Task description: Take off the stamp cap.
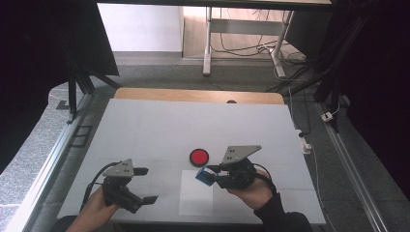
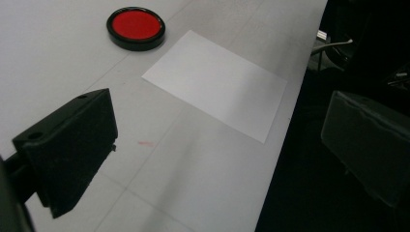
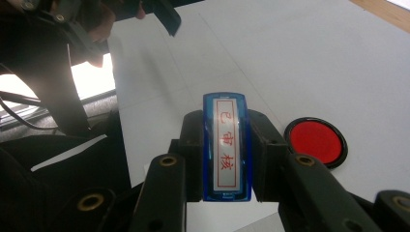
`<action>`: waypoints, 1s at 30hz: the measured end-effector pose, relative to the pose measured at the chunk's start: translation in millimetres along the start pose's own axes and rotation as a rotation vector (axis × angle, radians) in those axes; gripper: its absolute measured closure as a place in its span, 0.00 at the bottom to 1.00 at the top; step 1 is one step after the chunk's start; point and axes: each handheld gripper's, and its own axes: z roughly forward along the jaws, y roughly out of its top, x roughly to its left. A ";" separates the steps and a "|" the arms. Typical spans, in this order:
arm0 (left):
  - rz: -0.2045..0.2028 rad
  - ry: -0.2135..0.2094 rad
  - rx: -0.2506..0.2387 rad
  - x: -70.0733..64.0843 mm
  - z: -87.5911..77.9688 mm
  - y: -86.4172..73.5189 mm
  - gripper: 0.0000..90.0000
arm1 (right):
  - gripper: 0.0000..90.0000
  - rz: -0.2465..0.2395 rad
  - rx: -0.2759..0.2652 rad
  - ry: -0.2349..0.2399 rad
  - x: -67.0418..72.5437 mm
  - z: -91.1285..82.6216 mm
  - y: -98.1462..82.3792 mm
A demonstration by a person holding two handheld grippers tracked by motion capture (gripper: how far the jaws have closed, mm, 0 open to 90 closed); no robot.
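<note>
your left hand-held gripper sits at about 7 o'clock on the table, close to the near edge, its two black jaws spread wide with nothing between them. in the left gripper view one blocky matte jaw hangs over the white surface and the other hangs past the table's edge, over the dark drop beside it. there is wide bare room on the table at 10 through 12 o'clock, smooth and white with faint grid lines.

a flat rectangular white paper sheet lies at 6 o'clock, reaching almost to the near edge. just beyond it, near the centre, lies a round red ink pad in a shallow black rim, apart from the sheet.

your right hand-held gripper is at about 5 o'clock, over the sheet's far right corner, its jaws pressed onto a blue stamp. the stamp is a narrow, glossy blue plastic block with a white label bearing red characters in a red border, and the jaws grip its two long sides. the table has bare room at 1 through 3 o'clock, ending in a straight right edge, with a wooden strip along the far edge.
</note>
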 end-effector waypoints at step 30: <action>0.213 -0.257 0.032 -0.5 78.8 65.0 0.09 | 0.79 -0.037 -0.014 0.123 11.0 2.3 12.4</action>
